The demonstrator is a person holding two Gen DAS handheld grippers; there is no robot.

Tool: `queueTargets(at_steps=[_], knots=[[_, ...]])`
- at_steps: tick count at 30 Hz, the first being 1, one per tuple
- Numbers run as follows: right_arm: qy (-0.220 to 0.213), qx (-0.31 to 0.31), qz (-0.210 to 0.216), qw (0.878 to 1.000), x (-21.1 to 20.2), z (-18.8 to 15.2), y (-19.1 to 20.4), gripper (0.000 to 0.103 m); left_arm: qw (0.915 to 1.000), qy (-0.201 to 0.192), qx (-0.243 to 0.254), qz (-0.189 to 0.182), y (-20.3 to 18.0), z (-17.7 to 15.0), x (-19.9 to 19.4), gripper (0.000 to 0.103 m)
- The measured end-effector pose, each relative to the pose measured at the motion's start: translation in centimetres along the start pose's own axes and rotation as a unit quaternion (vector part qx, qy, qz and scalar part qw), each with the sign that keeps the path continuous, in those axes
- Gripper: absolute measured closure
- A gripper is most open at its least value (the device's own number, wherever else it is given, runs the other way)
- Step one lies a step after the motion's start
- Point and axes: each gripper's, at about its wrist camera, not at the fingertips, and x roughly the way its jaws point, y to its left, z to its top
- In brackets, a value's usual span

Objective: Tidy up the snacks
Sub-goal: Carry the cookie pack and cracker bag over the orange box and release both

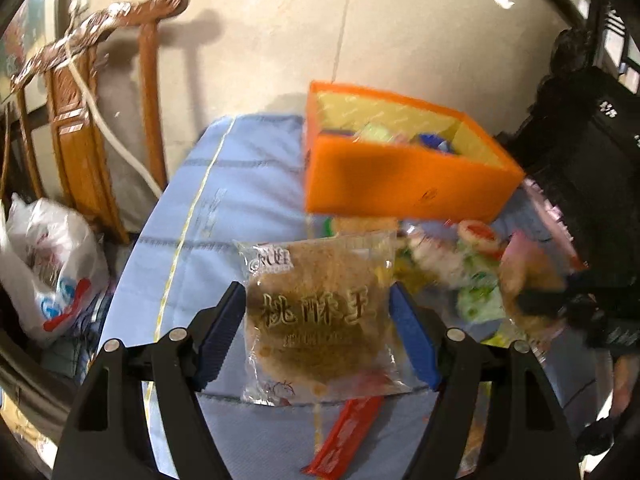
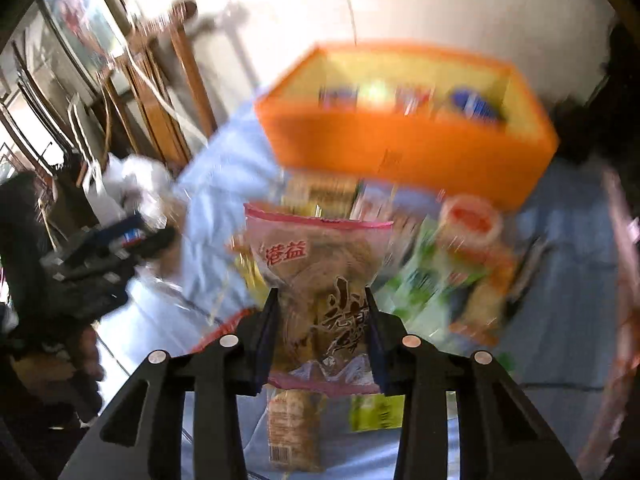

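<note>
My left gripper point(image 1: 318, 300) is shut on a clear-wrapped round brown walnut cookie point(image 1: 320, 312), its blue pads point(image 1: 412, 332) pressing both sides. An orange box point(image 1: 400, 178) with a yellow lining stands beyond it, with several snacks inside. My right gripper point(image 2: 320, 300) is shut on a pink-edged pack of brown pastry point(image 2: 320, 280), held above the snack pile point(image 2: 452, 264). The same orange box point(image 2: 408, 152) lies ahead in the blurred right wrist view. A red stick pack point(image 1: 348, 436) lies on the blue cloth point(image 1: 240, 200) under my left gripper.
A carved wooden chair point(image 1: 92, 128) stands to the left of the table, with a white plastic bag point(image 1: 52, 268) below it. Dark furniture point(image 1: 584, 160) is at the right. The other gripper point(image 2: 100, 256) and a hand show at the left of the right wrist view.
</note>
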Motion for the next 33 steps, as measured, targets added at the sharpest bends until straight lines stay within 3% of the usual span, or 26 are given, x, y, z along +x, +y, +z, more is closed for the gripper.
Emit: queueTargets(at_steps=[7, 10, 13, 16, 19, 23, 25, 27, 30, 32, 33], knots=[[-0.096, 0.000, -0.039, 0.995, -7.7, 6.6, -1.9, 0.064, 0.9956, -0.071, 0.043, -0.044, -5.1, 7.5, -2.7, 0.034], [-0.116, 0.002, -0.051, 0.992, -9.4, 8.8, -3.1, 0.064, 0.9926, -0.095, 0.064, -0.039, -6.6, 10.9, -3.1, 0.034], [-0.116, 0.015, -0.049, 0.992, -9.6, 9.0, -3.7, 0.064, 0.9936, -0.081, 0.066, -0.041, -6.3, 12.0, -2.9, 0.034], [-0.099, 0.026, -0.039, 0.994, -8.3, 6.6, -4.0, 0.064, 0.9931, -0.056, 0.096, -0.037, -5.0, 9.1, -1.6, 0.024], [-0.066, 0.055, -0.024, 0.996, -5.7, 3.4, -4.4, 0.064, 0.9893, -0.013, 0.145, 0.010, -3.2, 2.7, 1.8, 0.021], [-0.033, 0.065, -0.019, 0.997, -3.5, 1.1, -4.1, 0.064, 0.9899, 0.017, 0.136, 0.036, -1.4, -2.7, 5.5, 0.021], [-0.026, 0.059, -0.020, 0.998, -3.2, 0.8, -3.5, 0.064, 0.9919, 0.041, 0.110, 0.048, -0.3, -4.2, 7.4, 0.023], [-0.025, 0.055, -0.022, 0.998, -3.3, 0.9, -3.2, 0.064, 0.9958, 0.034, 0.076, 0.037, 0.5, -4.4, 7.9, 0.023], [-0.026, 0.056, -0.023, 0.998, -3.5, 1.0, -3.0, 0.064, 0.9954, 0.033, 0.087, 0.022, -0.5, -4.4, 8.5, 0.023], [-0.026, 0.058, -0.022, 0.998, -3.6, 1.1, -3.0, 0.064, 0.9926, 0.047, 0.111, 0.016, -1.4, -4.8, 9.2, 0.013], [-0.027, 0.058, -0.022, 0.998, -3.7, 1.2, -2.9, 0.064, 0.9915, 0.052, 0.117, 0.023, -1.5, -5.1, 9.4, 0.012]])
